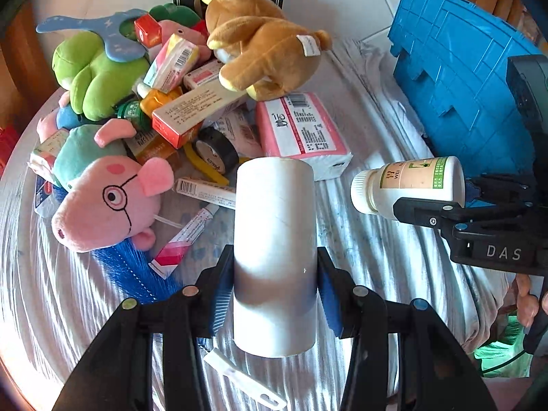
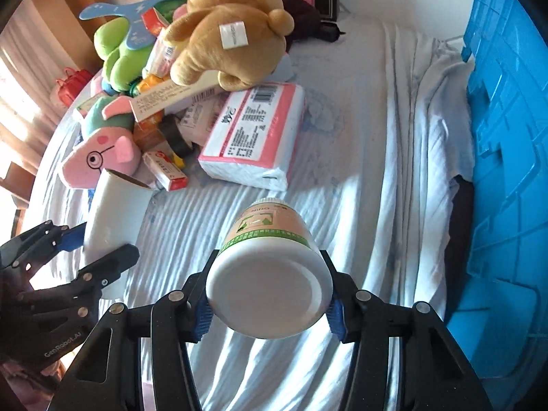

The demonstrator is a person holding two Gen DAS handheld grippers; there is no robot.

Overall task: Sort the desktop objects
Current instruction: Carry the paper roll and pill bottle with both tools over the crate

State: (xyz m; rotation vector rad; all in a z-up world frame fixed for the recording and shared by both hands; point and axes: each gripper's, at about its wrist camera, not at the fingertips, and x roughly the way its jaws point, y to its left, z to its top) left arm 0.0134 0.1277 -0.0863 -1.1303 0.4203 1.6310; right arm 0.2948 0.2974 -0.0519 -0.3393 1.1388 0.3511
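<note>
Over a cloth-covered table [image 2: 342, 137], the left gripper [image 1: 274, 294] clamps a white roll [image 1: 274, 239] and the right gripper [image 2: 269, 303] clamps a pill bottle [image 2: 270, 267] near the blue crate [image 2: 507, 171], while the heap of plush toys [image 1: 253, 44] and boxes remains unsorted.

Setting: a room in a home, most likely a bedroom, as is indicated by a bed [image 2: 359, 157] covered with a wrinkled pale striped sheet on which everything is laid. Household contents are heaped at its far end: a brown plush bear [image 1: 260, 51], a pink plush pig with glasses [image 1: 106, 202], a green plush toy [image 1: 92, 75], a pink pack of tissues [image 1: 301, 130] and assorted medicine boxes [image 1: 191, 113]. Sunlit curtains [image 2: 20, 78] and wooden furniture [image 2: 82, 10] are seen at the left, and a blue plastic crate [image 2: 507, 178] is seen beside the bed at the right.
</note>
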